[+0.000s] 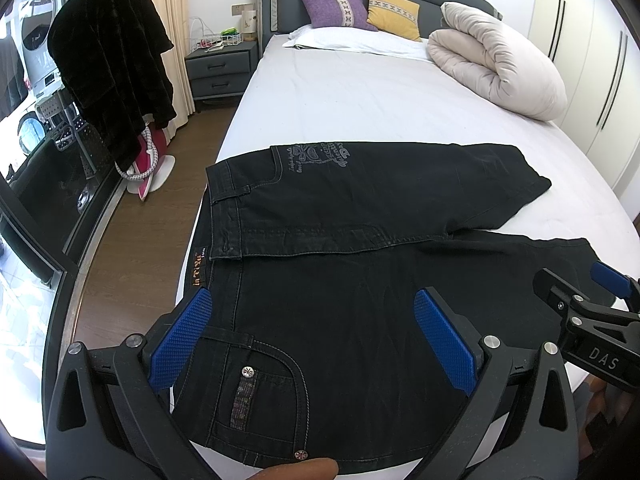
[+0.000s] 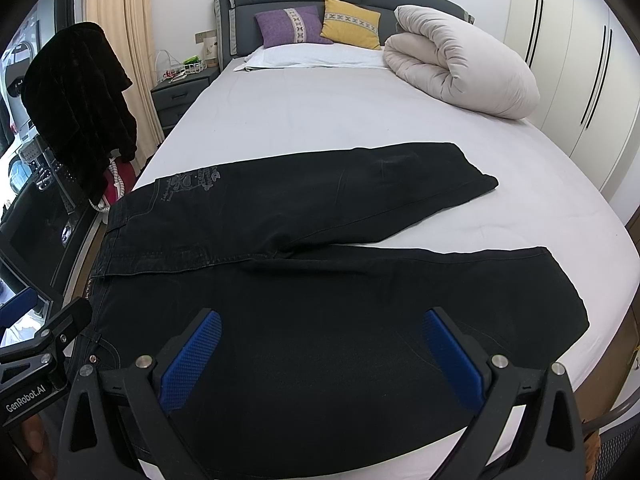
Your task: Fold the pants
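Black jeans (image 1: 360, 240) lie flat across the near end of the white bed (image 1: 360, 96), waistband to the left, two legs spread apart to the right; they also show in the right wrist view (image 2: 320, 248). My left gripper (image 1: 314, 324) is open and empty, hovering over the near hip and front pocket. My right gripper (image 2: 322, 344) is open and empty over the near leg's thigh. The right gripper also shows at the right edge of the left wrist view (image 1: 580, 292), and the left gripper at the left edge of the right wrist view (image 2: 44, 340).
A rolled beige duvet (image 1: 496, 60) lies at the bed's far right, with purple (image 1: 336, 8) and yellow (image 1: 394, 10) cushions at the headboard. A nightstand (image 1: 220, 68) and a rack with a black coat (image 1: 112, 60) stand left. White wardrobes (image 1: 592, 60) line the right.
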`<state>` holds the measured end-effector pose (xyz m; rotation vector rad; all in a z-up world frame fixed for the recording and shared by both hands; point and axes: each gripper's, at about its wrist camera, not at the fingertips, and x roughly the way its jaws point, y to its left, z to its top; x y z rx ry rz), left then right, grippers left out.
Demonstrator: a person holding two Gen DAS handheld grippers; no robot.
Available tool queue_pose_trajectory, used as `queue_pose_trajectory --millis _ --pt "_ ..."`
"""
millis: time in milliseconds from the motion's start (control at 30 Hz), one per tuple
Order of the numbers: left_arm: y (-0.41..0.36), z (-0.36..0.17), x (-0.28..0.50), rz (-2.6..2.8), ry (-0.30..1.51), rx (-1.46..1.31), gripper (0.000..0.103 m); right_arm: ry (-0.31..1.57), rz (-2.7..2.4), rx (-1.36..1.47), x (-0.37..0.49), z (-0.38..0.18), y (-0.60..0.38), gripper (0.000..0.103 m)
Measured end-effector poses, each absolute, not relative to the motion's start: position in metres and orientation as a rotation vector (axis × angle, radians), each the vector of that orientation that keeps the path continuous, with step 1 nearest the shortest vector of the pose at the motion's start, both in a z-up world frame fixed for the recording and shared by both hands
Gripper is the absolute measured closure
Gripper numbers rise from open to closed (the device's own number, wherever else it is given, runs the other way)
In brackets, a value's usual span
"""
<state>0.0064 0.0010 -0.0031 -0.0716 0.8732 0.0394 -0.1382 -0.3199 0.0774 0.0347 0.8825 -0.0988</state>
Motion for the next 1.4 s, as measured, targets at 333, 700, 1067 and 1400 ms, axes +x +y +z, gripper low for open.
queue_pose_trajectory --millis 333,700,1067,1400 --pt "0.000 -0.014 0.007 0.034 0.871 -0.056 0.000 0.893 -0.093 0.032 -0.136 0.072 -0.315 0.000" --pt "0.025 -0.025 0.037 -0.045 0.891 -0.148 0.000 0.926 -0.064 0.028 -0.119 0.065 -0.315 0.000" --pt "0.062 -0.054 0.124 -0.109 0.971 -0.103 0.000 0.878 0.202 0.053 -0.062 0.066 -0.328 0.000" --pt "0.093 -0.079 0.304 -0.343 1.013 0.124 0.001 0.903 0.475 -0.069 -0.009 0.055 -0.337 0.013"
